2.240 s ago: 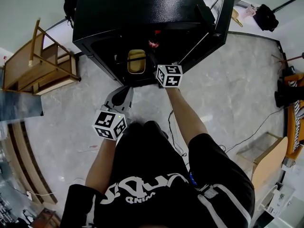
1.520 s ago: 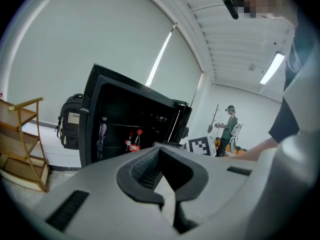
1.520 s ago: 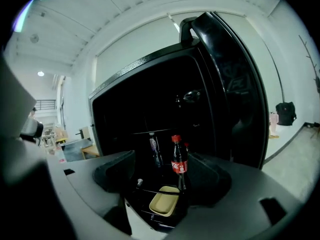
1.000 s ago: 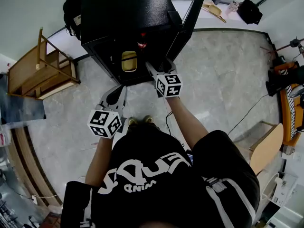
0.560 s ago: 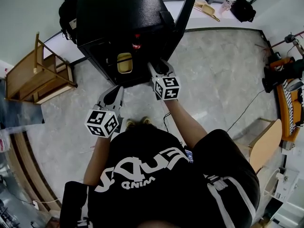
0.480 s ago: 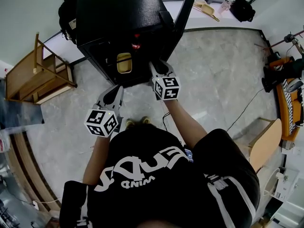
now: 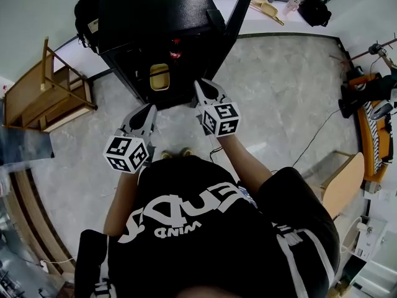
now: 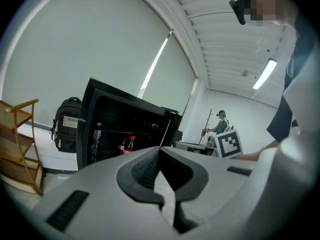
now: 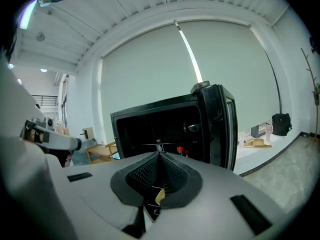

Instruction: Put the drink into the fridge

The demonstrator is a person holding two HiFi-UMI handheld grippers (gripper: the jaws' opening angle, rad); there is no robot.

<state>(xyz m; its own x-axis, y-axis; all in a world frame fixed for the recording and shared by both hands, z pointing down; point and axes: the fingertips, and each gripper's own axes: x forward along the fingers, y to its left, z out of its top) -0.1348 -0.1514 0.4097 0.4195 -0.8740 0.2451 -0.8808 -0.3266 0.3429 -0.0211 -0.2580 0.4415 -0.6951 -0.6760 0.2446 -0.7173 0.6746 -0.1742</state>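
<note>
The black fridge (image 7: 155,11) stands open, its door (image 7: 239,14) swung out to the right. Red-capped drink bottles (image 7: 175,42) stand on a shelf inside, and a yellow container (image 7: 159,76) sits lower down. My right gripper (image 7: 200,84) is just in front of the opening. Its jaws have just been closing and now meet with nothing between them (image 9: 159,154). The bottles (image 9: 181,149) show beyond its tips. My left gripper (image 7: 147,108) hangs lower left of the opening, shut and empty (image 8: 160,149). It looks at the fridge (image 8: 125,129) and the bottles (image 8: 127,144).
A wooden rack (image 7: 43,85) stands left of the fridge and a black backpack (image 7: 84,8) leans behind it. A cable (image 7: 310,141) runs across the stone floor to the right, near a wooden box (image 7: 341,185). Another person (image 8: 220,124) stands far off.
The right gripper has drawn back from the fridge opening and risen a little, and its jaws have closed empty. The left gripper has hardly moved.
</note>
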